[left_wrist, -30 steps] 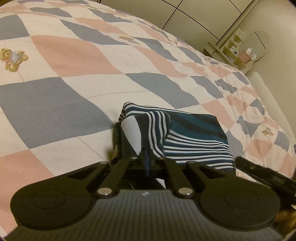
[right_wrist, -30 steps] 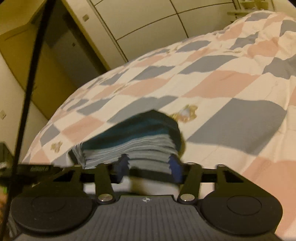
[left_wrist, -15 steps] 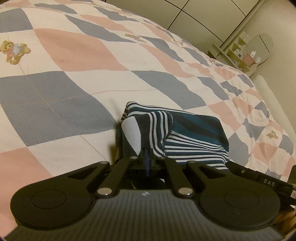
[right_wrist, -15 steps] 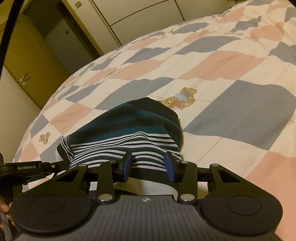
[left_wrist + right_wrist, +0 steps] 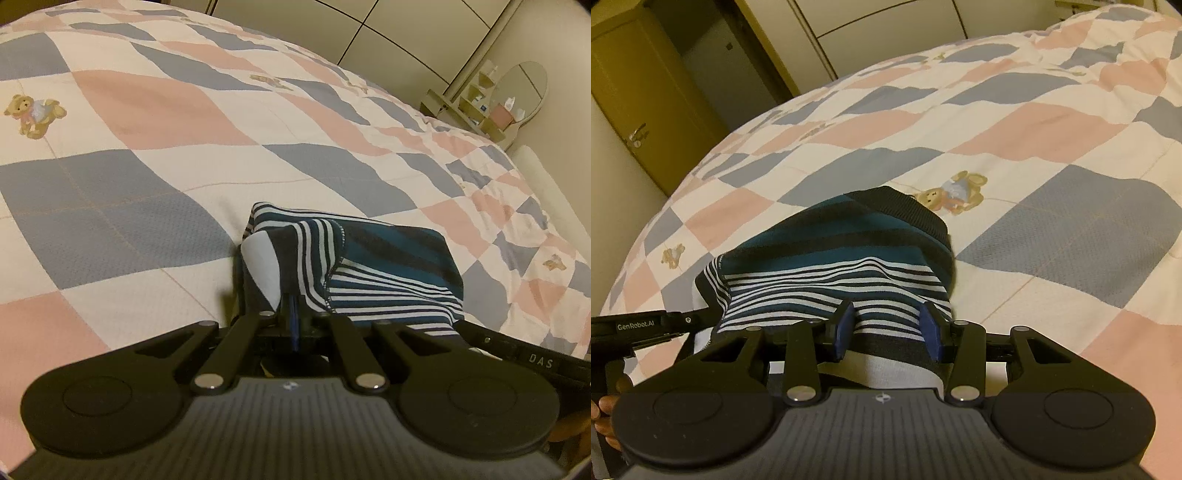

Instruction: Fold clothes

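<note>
- Left wrist view: your left gripper [image 5: 293, 317] is pinched fully shut on the near corner of the striped garment [image 5: 384, 273], which lies on the checked quilt [image 5: 147, 177] and runs away to the right.
- Right wrist view: your right gripper [image 5: 886, 330] sits part open, its blue pads [image 5: 929, 328] straddling the garment's near edge [image 5: 842, 280]; whether they press it, you cannot tell. The long axis runs left, toward the other gripper.

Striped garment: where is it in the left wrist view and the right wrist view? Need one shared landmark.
Left wrist: striped garment sits lower centre-right, just beyond the fingers.
Right wrist: striped garment sits centre-left, its near edge between the fingers.
Shared landmark: the patchwork quilt under it.
</note>
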`<control>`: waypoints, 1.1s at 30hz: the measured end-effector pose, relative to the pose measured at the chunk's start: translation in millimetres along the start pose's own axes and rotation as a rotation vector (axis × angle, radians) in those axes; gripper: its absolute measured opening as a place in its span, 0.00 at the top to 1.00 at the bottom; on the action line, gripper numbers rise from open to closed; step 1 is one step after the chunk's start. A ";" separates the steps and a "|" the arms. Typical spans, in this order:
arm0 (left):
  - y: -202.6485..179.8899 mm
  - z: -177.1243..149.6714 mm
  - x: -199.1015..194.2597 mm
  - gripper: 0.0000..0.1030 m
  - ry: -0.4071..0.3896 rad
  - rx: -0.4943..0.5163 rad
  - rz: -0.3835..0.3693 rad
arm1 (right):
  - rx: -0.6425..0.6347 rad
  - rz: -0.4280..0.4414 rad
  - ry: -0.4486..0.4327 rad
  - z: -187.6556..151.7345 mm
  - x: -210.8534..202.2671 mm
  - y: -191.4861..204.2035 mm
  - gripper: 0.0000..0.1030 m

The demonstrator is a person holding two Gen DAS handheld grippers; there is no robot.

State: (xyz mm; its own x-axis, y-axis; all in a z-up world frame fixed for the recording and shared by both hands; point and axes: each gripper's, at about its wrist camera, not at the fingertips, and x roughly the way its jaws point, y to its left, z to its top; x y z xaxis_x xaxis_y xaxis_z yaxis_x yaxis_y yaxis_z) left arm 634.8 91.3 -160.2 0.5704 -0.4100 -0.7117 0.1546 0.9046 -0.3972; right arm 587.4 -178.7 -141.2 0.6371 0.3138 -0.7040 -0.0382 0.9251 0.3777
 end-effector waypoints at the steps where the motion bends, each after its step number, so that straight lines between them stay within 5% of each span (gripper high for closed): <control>1: -1.6 1.7 0.2 0.97 0.007 0.006 0.007 | -0.008 -0.004 0.004 0.6 0.3 0.5 0.57; 9: -9.0 12.8 -20.8 0.95 0.030 -0.038 0.015 | 0.079 0.006 0.076 8.2 -0.9 -11.6 0.41; 11: -11.1 14.2 -34.7 0.83 0.017 -0.051 -0.003 | 0.097 0.016 0.078 8.5 -3.8 -14.8 0.40; 13: -11.5 13.6 -50.9 0.58 -0.002 -0.065 -0.019 | 0.096 0.041 0.068 8.8 -9.9 -16.4 0.37; 18: 15.4 5.3 -71.2 0.38 0.017 -0.207 -0.074 | 0.151 0.155 0.026 4.3 -30.0 -30.7 0.24; 24: 54.2 -12.6 -42.3 0.33 0.103 -0.463 -0.222 | 0.400 0.274 0.044 -13.4 -25.2 -69.7 0.22; 33: 72.7 -35.2 8.3 0.28 0.191 -0.571 -0.328 | 0.510 0.369 0.109 -29.5 7.1 -76.1 0.16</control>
State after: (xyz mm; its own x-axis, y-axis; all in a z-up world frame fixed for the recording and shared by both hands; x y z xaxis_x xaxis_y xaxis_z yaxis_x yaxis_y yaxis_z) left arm 622.3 149.6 -215.3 0.4065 -0.7128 -0.5716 -0.1844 0.5487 -0.8154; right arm 572.2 -240.6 -192.7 0.5692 0.6372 -0.5196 0.1480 0.5422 0.8271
